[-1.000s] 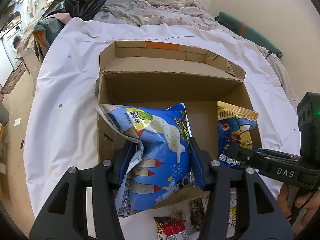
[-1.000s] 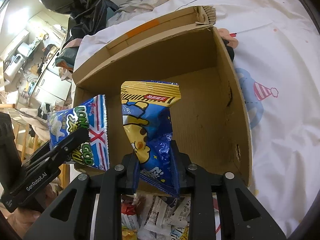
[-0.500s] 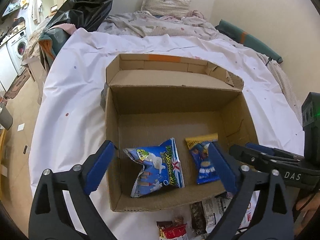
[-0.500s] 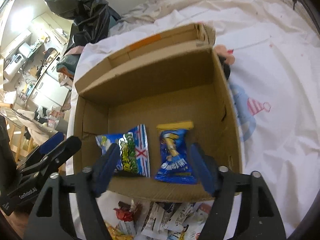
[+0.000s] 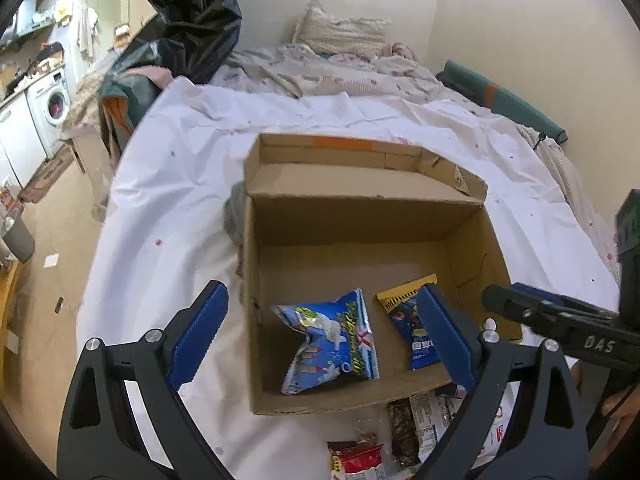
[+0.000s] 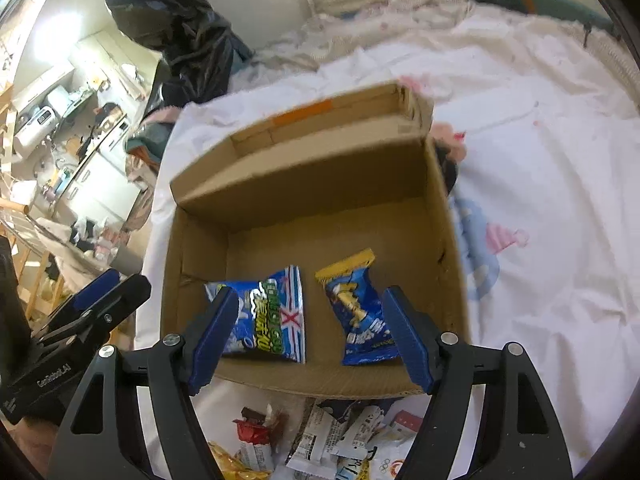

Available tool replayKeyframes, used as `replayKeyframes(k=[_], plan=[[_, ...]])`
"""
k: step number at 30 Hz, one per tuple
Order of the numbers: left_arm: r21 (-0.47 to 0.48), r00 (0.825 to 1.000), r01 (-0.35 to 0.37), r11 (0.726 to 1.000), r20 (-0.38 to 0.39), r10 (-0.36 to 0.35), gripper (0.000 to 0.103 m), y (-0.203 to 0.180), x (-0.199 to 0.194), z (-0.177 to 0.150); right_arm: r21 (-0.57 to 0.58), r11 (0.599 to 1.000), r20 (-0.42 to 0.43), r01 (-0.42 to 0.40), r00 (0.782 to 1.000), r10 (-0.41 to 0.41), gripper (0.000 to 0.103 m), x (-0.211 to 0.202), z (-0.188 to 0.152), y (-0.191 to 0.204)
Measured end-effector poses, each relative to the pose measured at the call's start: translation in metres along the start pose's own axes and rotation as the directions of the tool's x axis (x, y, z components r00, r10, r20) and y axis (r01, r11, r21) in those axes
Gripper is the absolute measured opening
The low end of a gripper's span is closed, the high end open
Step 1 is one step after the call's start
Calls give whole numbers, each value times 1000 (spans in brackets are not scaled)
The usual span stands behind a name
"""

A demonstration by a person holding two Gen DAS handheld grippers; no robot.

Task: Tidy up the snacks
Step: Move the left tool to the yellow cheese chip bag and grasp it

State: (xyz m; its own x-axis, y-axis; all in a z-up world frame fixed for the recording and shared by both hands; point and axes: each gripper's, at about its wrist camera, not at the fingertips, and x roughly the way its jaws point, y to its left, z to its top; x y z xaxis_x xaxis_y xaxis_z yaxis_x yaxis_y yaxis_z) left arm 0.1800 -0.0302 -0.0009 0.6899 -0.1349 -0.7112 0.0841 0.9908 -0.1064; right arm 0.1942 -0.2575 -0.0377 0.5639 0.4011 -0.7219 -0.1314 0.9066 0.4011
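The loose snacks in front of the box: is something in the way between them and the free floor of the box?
Only the near wall of the cardboard box stands between the loose snacks and its floor. Inside, the blue-white bag and the blue-yellow bag lie near that wall; the floor behind them is bare. Both grippers are open and hold nothing.

Bed cover [image 5: 168, 208]: white, creased, spotted with small dots.
Pillow [image 5: 340, 30]: cream, by the far wall.
Black plastic bag [image 5: 188, 20]: bulky, at the bed's far left corner.
Washing machine [image 5: 54, 104]: white, far left.
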Motion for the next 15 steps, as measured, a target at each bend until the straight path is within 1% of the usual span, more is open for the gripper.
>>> replayKeyframes(k=[3,6,9,12,15], plan=[[-2,1000,-3,1000,16,3,94,5,-14,-2,-31,1000,24,3,1000,-2,77,-13,-3,7],[-9,1000,7,1000,18,-7,94,9,-23,-6,-50,999,17,12,1000,-11,80,-23,-10,13],[-12,1000,0,1000,9,0,94,9,-29,-10,-49,999,32,23,999,-21,81,-33,-16,16],[-2,1000,-4,1000,19,4,94,7,-39,-13,-57,998,34,14,999,-12,82,-43,-23,19],[-7,1000,5,1000,9,-5,94,7,-48,-20,-73,997,20,10,1000,-8,83,-50,-31,19]])
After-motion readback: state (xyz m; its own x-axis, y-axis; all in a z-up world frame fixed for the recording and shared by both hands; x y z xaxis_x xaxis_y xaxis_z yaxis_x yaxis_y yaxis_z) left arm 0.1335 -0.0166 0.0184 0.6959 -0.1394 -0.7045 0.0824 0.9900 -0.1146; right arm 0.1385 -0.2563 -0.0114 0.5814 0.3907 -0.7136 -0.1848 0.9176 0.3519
